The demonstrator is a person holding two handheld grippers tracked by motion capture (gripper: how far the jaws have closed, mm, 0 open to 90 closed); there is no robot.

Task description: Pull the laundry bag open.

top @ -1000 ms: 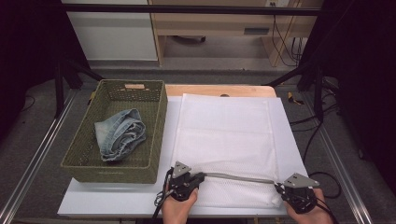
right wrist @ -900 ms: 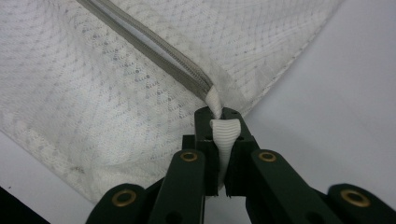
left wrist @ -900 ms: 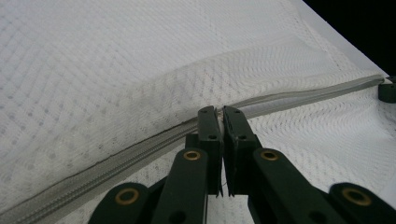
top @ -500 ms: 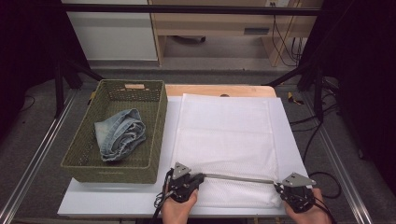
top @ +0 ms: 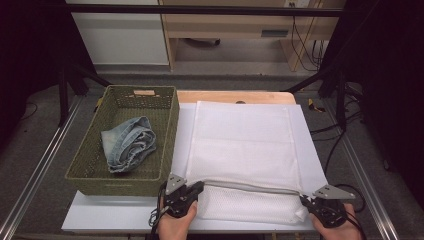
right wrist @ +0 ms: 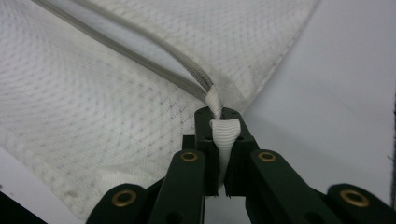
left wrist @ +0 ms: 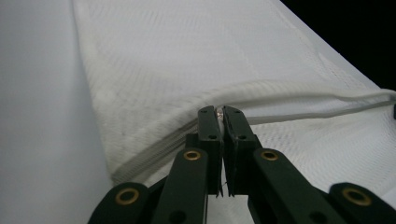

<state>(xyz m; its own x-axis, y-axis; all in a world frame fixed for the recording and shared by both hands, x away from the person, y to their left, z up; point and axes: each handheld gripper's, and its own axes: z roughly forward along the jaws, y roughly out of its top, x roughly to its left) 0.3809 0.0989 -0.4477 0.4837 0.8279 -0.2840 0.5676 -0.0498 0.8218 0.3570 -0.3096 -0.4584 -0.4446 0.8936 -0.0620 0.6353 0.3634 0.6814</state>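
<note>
My left tongs [top: 196, 187] clamp zipper pull, right tongs [top: 306, 201] clamp end tab [right wrist: 223, 135] of mesh bag [top: 243, 145], lower frame, tensioning zipper for opening.

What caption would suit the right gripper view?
Right gripper shut on the white ribbon tab at the corner of a white mesh bag.

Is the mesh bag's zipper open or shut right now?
Open: the mesh bag gapes along its near edge, with the left gripper lifting the upper lip and the right gripper pinching the ribbon tab.
</note>
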